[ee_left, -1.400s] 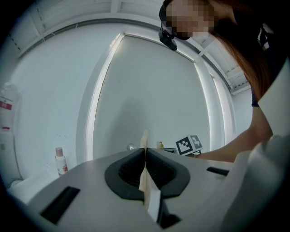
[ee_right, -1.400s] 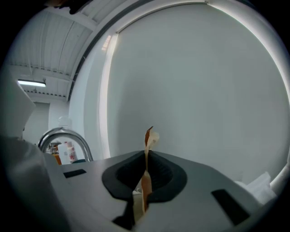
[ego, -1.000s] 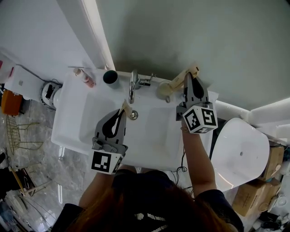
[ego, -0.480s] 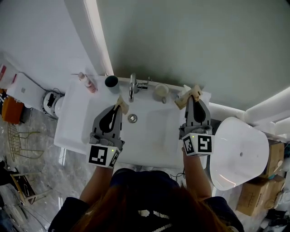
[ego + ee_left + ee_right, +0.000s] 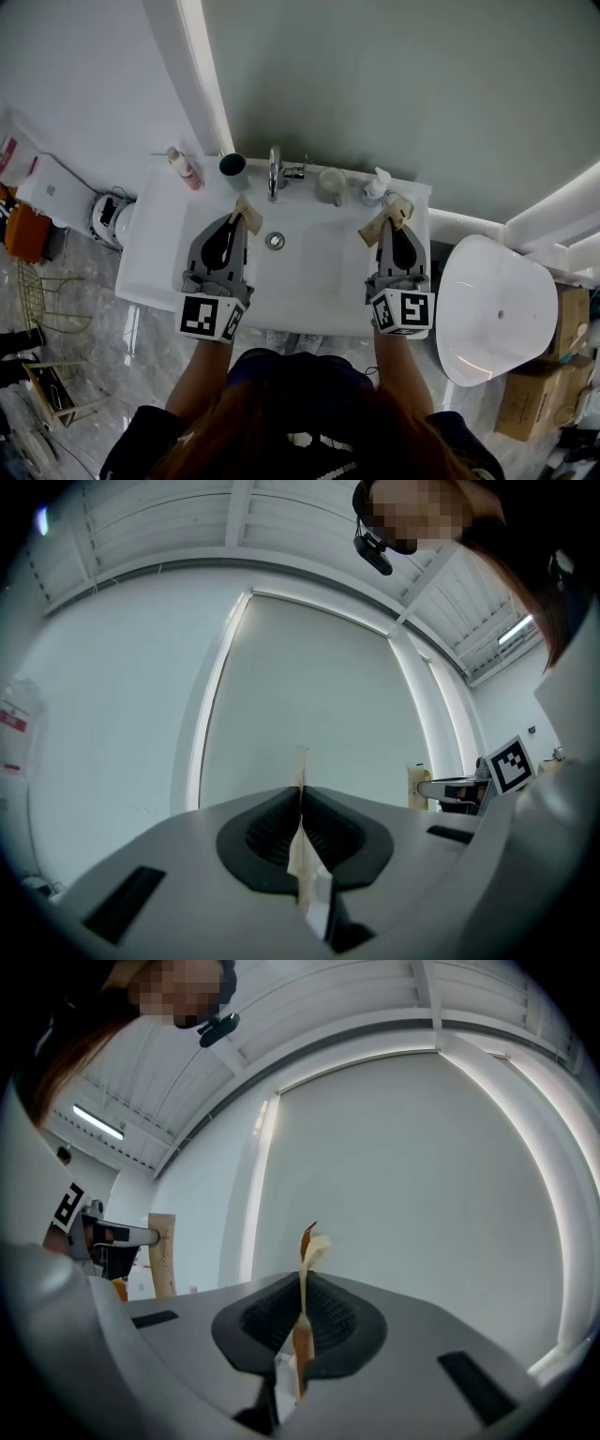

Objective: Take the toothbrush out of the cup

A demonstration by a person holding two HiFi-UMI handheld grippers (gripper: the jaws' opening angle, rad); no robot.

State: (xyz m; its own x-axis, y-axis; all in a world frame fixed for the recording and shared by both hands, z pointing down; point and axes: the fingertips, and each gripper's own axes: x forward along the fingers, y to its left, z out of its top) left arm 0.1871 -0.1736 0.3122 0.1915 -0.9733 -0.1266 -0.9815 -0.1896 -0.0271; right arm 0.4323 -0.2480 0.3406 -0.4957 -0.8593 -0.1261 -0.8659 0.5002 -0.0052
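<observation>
In the head view two cups stand at the back of a white washbasin (image 5: 150,253): a dark cup (image 5: 233,170) left of the tap and a beige cup (image 5: 331,184) right of it. I make out no toothbrush in either. My left gripper (image 5: 246,214) hovers over the bowl, left of the drain (image 5: 275,241), shut and empty. My right gripper (image 5: 388,217) hovers just in front of a soap dispenser (image 5: 375,185), also shut with nothing held. Both gripper views look over shut jaws, left gripper (image 5: 301,761) and right gripper (image 5: 307,1241), at a pale wall and ceiling only.
A chrome tap (image 5: 275,170) rises at the back middle. A pink bottle (image 5: 181,165) stands at the back left corner. A white toilet lid (image 5: 492,309) lies right of the basin. Cardboard boxes (image 5: 534,412) sit on the floor at the right.
My right gripper has drawn back from beside the beige cup to the basin's right side, empty. The left gripper has shifted a little leftwards off the drain. Both stayed shut.
</observation>
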